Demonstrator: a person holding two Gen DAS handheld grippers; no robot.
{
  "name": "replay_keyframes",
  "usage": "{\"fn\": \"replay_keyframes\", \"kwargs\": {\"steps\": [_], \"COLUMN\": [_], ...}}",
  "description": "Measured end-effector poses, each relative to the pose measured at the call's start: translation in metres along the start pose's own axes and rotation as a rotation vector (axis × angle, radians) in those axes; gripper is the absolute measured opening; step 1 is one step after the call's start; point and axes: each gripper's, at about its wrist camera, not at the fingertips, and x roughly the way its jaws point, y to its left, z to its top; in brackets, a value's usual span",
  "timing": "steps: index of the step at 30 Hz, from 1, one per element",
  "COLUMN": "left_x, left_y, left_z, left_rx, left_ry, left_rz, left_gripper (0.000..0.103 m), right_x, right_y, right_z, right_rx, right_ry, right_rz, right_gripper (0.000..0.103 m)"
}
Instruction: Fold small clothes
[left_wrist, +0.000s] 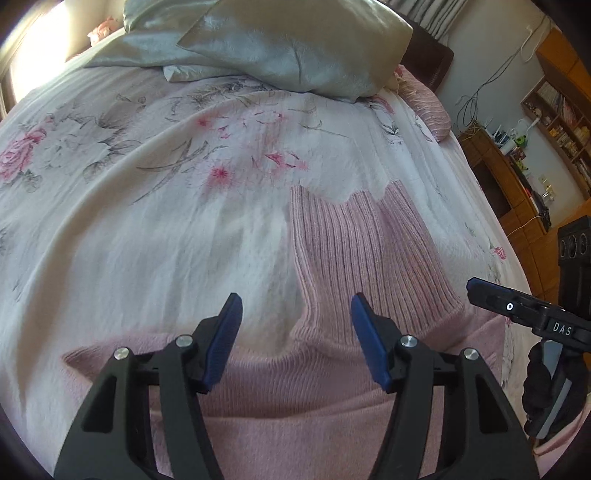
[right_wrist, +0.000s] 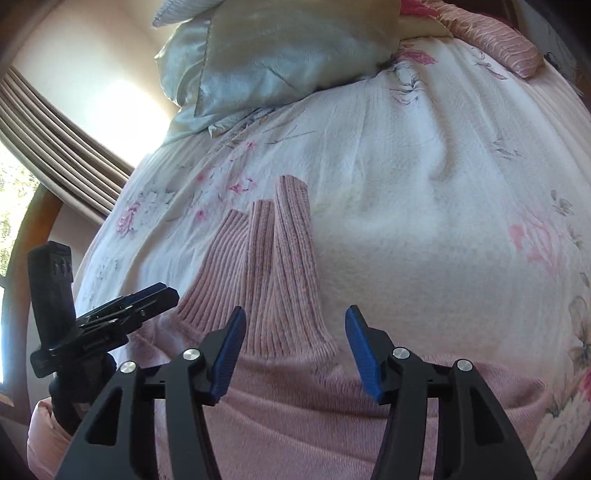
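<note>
A pink sweater (left_wrist: 295, 398) lies flat on the bedspread (left_wrist: 147, 229), a white one printed with flowers; its ribbed cuffs and neck (left_wrist: 354, 251) point up the bed toward the pillows (left_wrist: 280, 44).

Only the left wrist view shows the room beyond the sweater's right side: wooden shelves (left_wrist: 554, 122), cables on the wall and a dark speaker (left_wrist: 576, 243). Only the right wrist view shows the curtain (right_wrist: 62, 147) and the bright window beyond the sweater's left side. There the three ribbed strips (right_wrist: 273, 258) stand out clearly side by side; in the left view they read as one wide ribbed patch.

The left gripper (left_wrist: 295, 343) is wide open, holding nothing, its blue pads (left_wrist: 229, 339) spread above the sweater's body, just below the ribbing. Whether the pads touch the knit cannot be told. The right gripper (right_wrist: 295, 347) is equally wide open and empty, poised over the same part of the sweater. Each gripper also shows in the other's view, at the sweater's edge: the right one (left_wrist: 517, 306) seen side-on, the left one (right_wrist: 147, 299) likewise.
</note>
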Motion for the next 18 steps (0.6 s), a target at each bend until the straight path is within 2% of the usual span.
{"fn": "replay_keyframes", "kwargs": {"steps": [4, 8, 10, 11, 12, 13, 14, 18], "left_x": [0.029, 0.038, 0.043, 0.044, 0.045, 0.047, 0.046, 0.016], "left_y": [0.003, -0.006, -0.013, -0.016, -0.019, -0.021, -0.023, -0.024], "left_z": [0.017, 0.023, 0.024, 0.024, 0.025, 0.024, 0.022, 0.012], "left_rx": [-0.035, -0.018, -0.002, 0.006, 0.011, 0.007, 0.007, 0.036], "left_ry": [0.029, 0.0, -0.008, -0.014, -0.012, -0.004, -0.006, -0.093], "left_rz": [-0.02, -0.069, -0.058, -0.066, -0.085, -0.105, -0.126, -0.209], "left_gripper": [0.061, 0.063, 0.061, 0.055, 0.032, 0.012, 0.006, 0.007], "right_x": [0.028, 0.047, 0.051, 0.051, 0.05, 0.048, 0.046, 0.014], "right_y": [-0.004, -0.007, -0.008, -0.009, -0.008, -0.008, -0.008, -0.001], "right_z": [0.018, 0.028, 0.031, 0.032, 0.033, 0.033, 0.032, 0.016], "right_rx": [0.019, 0.021, 0.022, 0.018, 0.009, 0.001, 0.003, -0.043], "right_ry": [-0.001, -0.009, -0.022, -0.032, -0.044, -0.052, -0.053, -0.151], "right_rz": [-0.03, -0.039, -0.038, -0.043, -0.05, -0.043, 0.001, 0.083], "right_gripper": [0.059, 0.061, 0.061, 0.056, 0.04, 0.028, 0.011, 0.011]}}
